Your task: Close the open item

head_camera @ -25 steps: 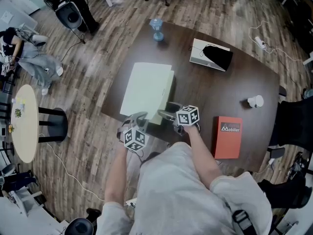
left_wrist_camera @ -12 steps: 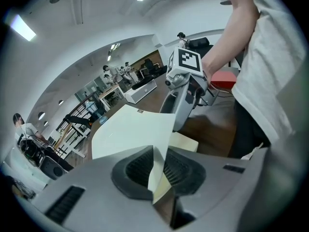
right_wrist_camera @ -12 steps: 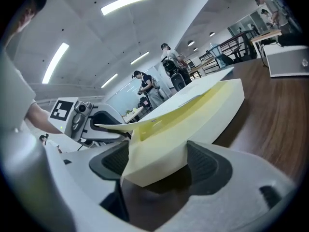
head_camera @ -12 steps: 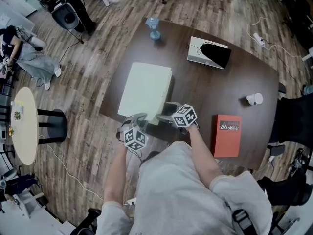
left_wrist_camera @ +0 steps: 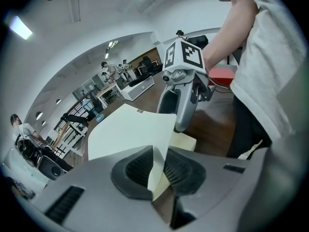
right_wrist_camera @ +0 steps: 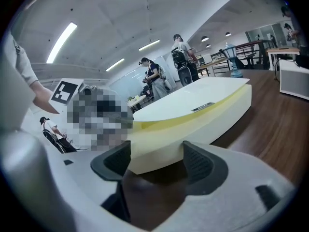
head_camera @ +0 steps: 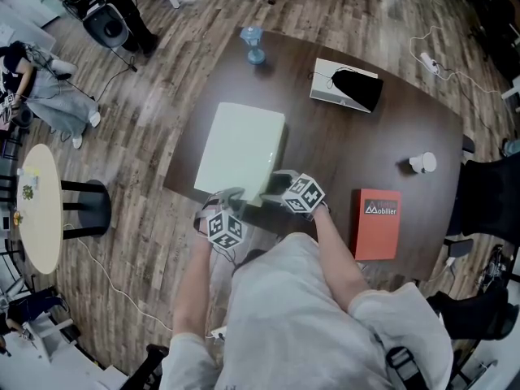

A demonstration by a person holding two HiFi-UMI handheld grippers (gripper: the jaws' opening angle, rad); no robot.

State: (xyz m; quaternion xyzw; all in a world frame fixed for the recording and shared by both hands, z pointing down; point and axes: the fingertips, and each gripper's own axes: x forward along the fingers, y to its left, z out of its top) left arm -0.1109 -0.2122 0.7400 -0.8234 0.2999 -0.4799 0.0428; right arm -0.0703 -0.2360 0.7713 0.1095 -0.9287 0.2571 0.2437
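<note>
A pale yellow box [head_camera: 240,149] with a thin hinged lid lies on the dark table [head_camera: 325,149]. My left gripper [head_camera: 230,195] is at its near edge, shut on a corner of the lid [left_wrist_camera: 130,129]; the thin flap stands pinched between the pads [left_wrist_camera: 157,170]. The lid lies almost flat, with a narrow gap over the base in the right gripper view. My right gripper [head_camera: 275,187] is at the box's near right corner, open. Its jaws have just been closing a little, and the box's corner [right_wrist_camera: 193,110] sits between the pads [right_wrist_camera: 157,163] without being pressed.
On the table's right side are a red book [head_camera: 378,224] and a white paper cup [head_camera: 423,166]. At the back stand a black pouch on a white box [head_camera: 349,88] and a blue glass piece [head_camera: 253,45]. A round side table [head_camera: 39,205] stands on the floor at the left.
My left gripper has sunk slightly with the lid's corner, so the lid lies flatter. My right gripper has rolled and drifted a little left toward the box.
</note>
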